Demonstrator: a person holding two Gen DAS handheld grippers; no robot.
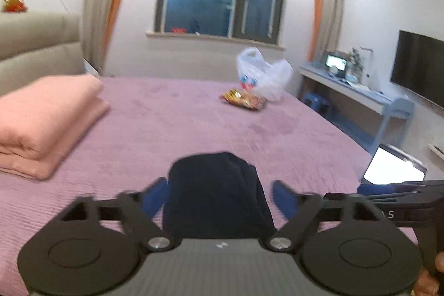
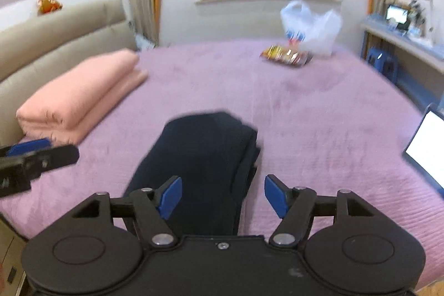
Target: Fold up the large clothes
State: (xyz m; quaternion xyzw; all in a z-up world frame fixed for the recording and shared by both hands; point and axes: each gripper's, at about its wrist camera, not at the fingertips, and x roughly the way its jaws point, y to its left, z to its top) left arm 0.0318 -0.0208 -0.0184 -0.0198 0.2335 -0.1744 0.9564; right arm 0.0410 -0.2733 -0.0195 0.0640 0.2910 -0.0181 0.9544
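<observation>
A dark navy garment (image 1: pixel 219 193) lies folded into a long narrow stack on the purple bedspread (image 1: pixel 172 129), near the bed's front edge. It also shows in the right wrist view (image 2: pixel 202 165). My left gripper (image 1: pixel 220 194) is open, its blue pads on either side of the garment's near end, not closed on it. My right gripper (image 2: pixel 223 194) is open above the garment's near end. The right gripper also shows at the right edge of the left wrist view (image 1: pixel 394 193), and the left gripper at the left edge of the right wrist view (image 2: pixel 36 154).
A folded pink blanket (image 1: pixel 47 118) lies at the left by the beige headboard (image 1: pixel 33 43). A snack packet (image 1: pixel 244 99) and a white plastic bag (image 1: pixel 263 76) sit at the far side. An open laptop (image 2: pixel 427 146) is at the right edge. A desk (image 1: pixel 355 93) stands beyond.
</observation>
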